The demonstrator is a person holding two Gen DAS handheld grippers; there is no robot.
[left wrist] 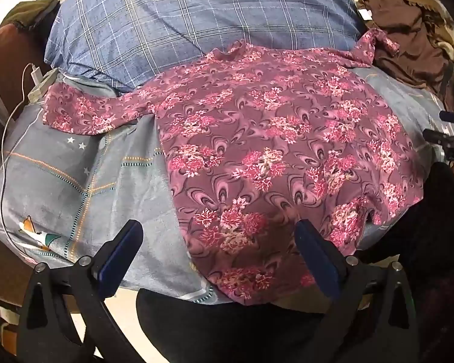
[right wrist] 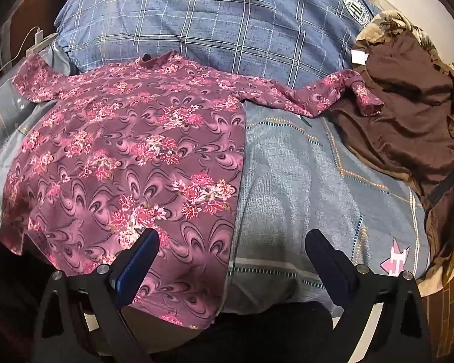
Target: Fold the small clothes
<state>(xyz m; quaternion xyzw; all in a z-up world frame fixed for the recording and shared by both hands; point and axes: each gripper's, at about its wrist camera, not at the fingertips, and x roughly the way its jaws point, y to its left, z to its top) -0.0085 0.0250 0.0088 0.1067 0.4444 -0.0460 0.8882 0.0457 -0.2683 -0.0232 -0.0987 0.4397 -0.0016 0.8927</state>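
A maroon top with pink flowers [left wrist: 272,151] lies spread flat on the grey-blue bedsheet [left wrist: 75,181], neck toward the pillow, both sleeves out to the sides. It also shows in the right wrist view [right wrist: 130,157]. My left gripper [left wrist: 218,242] is open and empty, hovering over the top's lower left hem. My right gripper [right wrist: 231,251] is open and empty, over the top's lower right edge, one finger above the cloth and one above the sheet [right wrist: 302,175]. The right gripper's body shows at the right edge of the left wrist view [left wrist: 451,142].
A blue checked pillow [left wrist: 196,24] lies behind the top. A brown garment [right wrist: 408,115] is heaped at the right, under the top's right sleeve end. A white charger and cable [left wrist: 36,75] lie at the left bed edge. The bed's near edge is just below the grippers.
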